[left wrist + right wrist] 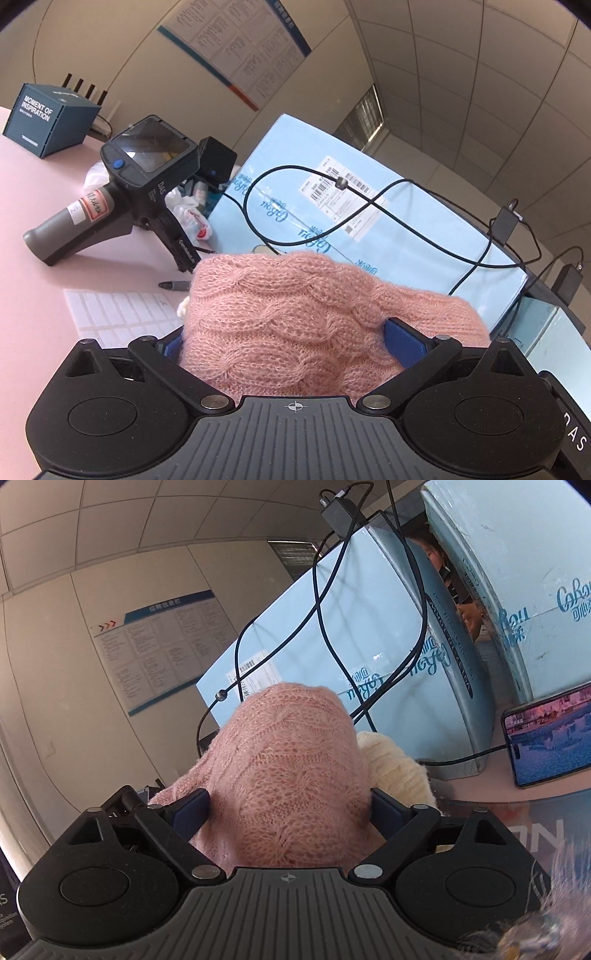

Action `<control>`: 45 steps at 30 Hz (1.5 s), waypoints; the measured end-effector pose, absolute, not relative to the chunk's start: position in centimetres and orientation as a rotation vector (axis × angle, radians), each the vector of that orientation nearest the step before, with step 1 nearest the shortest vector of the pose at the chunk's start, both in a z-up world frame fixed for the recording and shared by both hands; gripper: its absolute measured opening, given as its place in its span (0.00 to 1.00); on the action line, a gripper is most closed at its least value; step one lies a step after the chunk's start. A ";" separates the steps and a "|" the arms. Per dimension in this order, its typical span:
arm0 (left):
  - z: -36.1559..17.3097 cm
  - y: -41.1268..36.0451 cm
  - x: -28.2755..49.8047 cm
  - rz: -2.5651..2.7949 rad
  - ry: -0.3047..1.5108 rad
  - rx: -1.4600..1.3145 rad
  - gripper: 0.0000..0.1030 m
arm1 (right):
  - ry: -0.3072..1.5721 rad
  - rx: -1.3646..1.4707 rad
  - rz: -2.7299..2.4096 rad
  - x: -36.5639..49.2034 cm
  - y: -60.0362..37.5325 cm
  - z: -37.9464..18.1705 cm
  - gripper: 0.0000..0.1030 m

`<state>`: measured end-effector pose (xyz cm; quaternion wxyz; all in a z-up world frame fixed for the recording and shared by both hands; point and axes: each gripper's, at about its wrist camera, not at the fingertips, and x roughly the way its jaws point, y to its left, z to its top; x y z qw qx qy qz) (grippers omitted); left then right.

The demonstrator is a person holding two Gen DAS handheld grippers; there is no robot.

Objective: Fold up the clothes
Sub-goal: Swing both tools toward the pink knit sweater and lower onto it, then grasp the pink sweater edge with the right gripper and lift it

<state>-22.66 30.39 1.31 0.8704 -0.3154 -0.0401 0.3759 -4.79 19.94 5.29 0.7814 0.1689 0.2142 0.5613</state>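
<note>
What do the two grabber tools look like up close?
Both look alike. The left tool has a ribbed dark grey base with a small white crosshair mark, two round black discs at the sides, black link arms with silver pins, and blue finger pads. White letters run along its right edge. The right tool has the same grey base, black arms and blue pads.

left gripper (291,343): jaws set wide, pink knit bunched between the blue pads, pointing near level
right gripper (290,812): jaws wide, same knit filling the gap, near level
</note>
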 end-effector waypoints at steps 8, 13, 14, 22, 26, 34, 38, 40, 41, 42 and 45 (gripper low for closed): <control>2.0 29.1 -23.8 0.663 -0.223 -0.602 0.52 | 0.418 0.438 1.303 -5.3 18.0 6.9 0.42; 2.9 27.3 -25.2 0.458 -0.387 -0.498 0.35 | 0.346 0.469 1.375 -6.5 14.1 9.0 0.38; 3.0 26.7 -25.3 0.404 -0.417 -0.468 0.35 | 0.328 0.474 1.383 -6.8 13.0 9.3 0.37; 2.8 25.0 -22.5 -0.055 -0.311 -0.469 0.33 | 0.306 0.544 1.246 -6.8 3.0 10.0 0.37; 1.9 23.6 -18.5 -0.224 -0.097 -0.569 0.33 | 0.385 0.518 1.084 -6.0 -1.5 8.0 0.36; -0.1 19.5 -10.8 -0.302 0.245 -0.599 0.33 | 0.491 0.427 0.757 -4.1 -6.8 4.3 0.36; -0.7 18.8 -7.4 -0.332 0.310 -0.603 0.35 | 0.507 0.377 0.615 -3.1 -7.4 3.3 0.40; -1.3 19.1 -7.1 -0.356 0.333 -0.608 0.58 | 0.488 0.327 0.553 -3.0 -7.3 3.0 0.50; -1.6 19.5 -7.7 -0.359 0.329 -0.623 0.65 | 0.461 0.294 0.523 -3.1 -7.1 2.9 0.60; -1.6 19.8 -8.5 -0.351 0.316 -0.644 0.76 | 0.433 0.260 0.494 -3.3 -6.8 2.8 0.73; -1.5 21.0 -10.3 -0.314 0.265 -0.714 0.88 | 0.351 0.181 0.438 -3.9 -6.5 2.6 0.80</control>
